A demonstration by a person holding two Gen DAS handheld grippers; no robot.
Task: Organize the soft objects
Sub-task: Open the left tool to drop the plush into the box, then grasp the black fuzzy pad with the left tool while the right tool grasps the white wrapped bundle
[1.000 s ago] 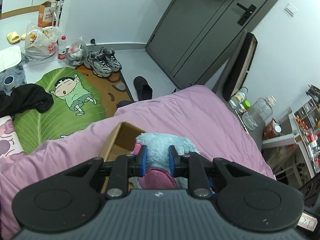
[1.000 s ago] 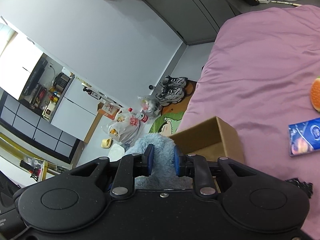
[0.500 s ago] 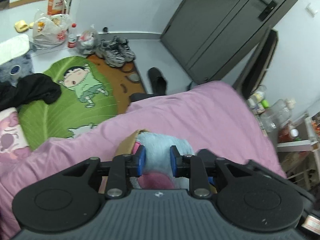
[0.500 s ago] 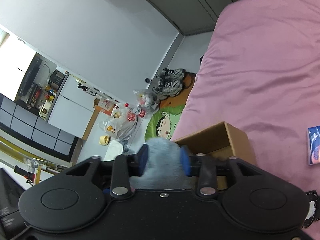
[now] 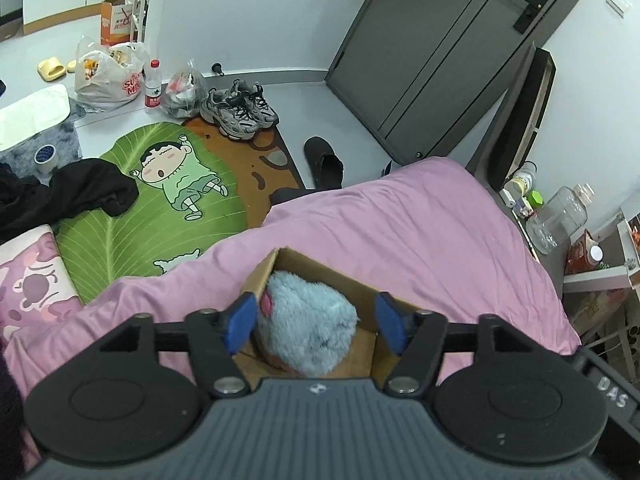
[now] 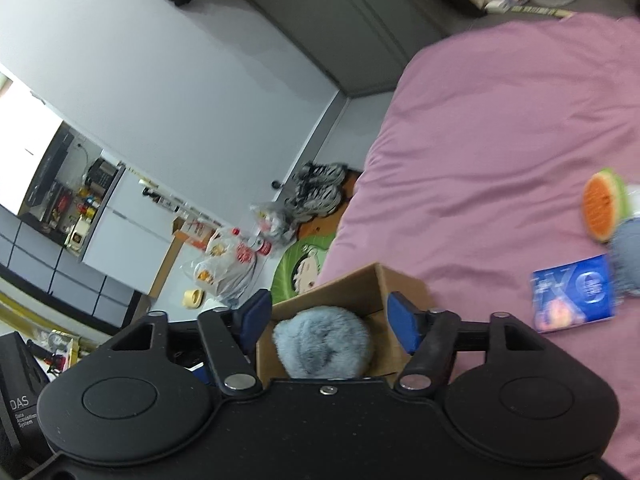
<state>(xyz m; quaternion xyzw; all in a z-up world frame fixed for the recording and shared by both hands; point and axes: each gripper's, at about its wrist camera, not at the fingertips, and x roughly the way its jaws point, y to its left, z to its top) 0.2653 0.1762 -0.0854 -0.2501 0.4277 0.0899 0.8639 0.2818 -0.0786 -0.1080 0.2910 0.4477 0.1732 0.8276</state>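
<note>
Both tongs just spread, left gripper [image 5: 316,322] and right gripper [image 6: 329,322] releasing the plush toy [image 5: 306,322] into the box [image 5: 320,270]. Next: back out, fetch the watermelon plush [image 6: 604,211].

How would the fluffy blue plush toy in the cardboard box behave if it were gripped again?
The blue plush toy looks long-furred and stuffed, so it would probably squash and spring back. Probably light for its bulk. Unlikely to slip, roll or break.
</note>
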